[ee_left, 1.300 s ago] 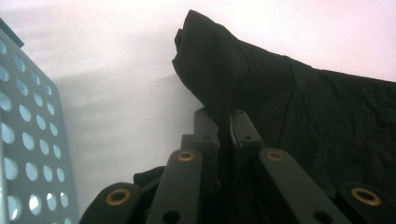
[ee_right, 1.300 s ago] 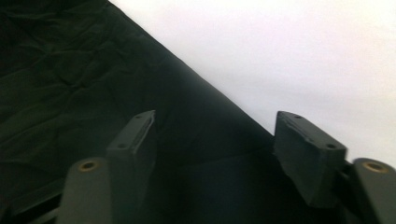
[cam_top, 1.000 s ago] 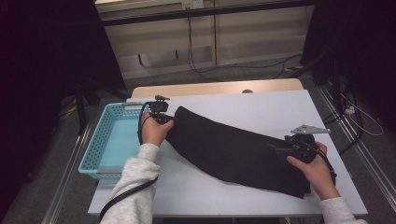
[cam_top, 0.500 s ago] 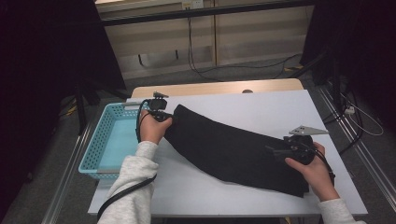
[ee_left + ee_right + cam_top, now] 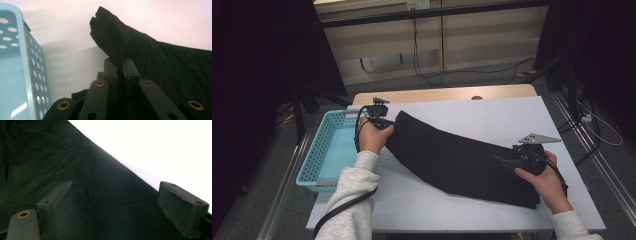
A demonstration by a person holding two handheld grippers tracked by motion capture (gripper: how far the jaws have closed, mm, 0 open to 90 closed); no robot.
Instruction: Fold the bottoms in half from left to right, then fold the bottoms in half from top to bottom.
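Item: a black garment [image 5: 462, 162], possibly folded trousers (type not certain in this light), is laid flat on the white table [image 5: 492, 112].
Long axis: it runs from about 10 o'clock to 4 o'clock across the table in the high view.
Left gripper [image 5: 382, 121]: the jaws are clamped on the garment's 10 o'clock end; in the left gripper view the cloth [image 5: 120, 45] is pinched between them.
Right gripper [image 5: 507, 162]: the jaws have just been opening and stand apart over the 4 o'clock end, cloth [image 5: 100, 182] beneath them, nothing gripped.
Basket: a light blue perforated basket [image 5: 319, 150] sits at 9 o'clock, just beside the left gripper.
Judgement: the left hand is nearer the basket; the right end remains unheld.
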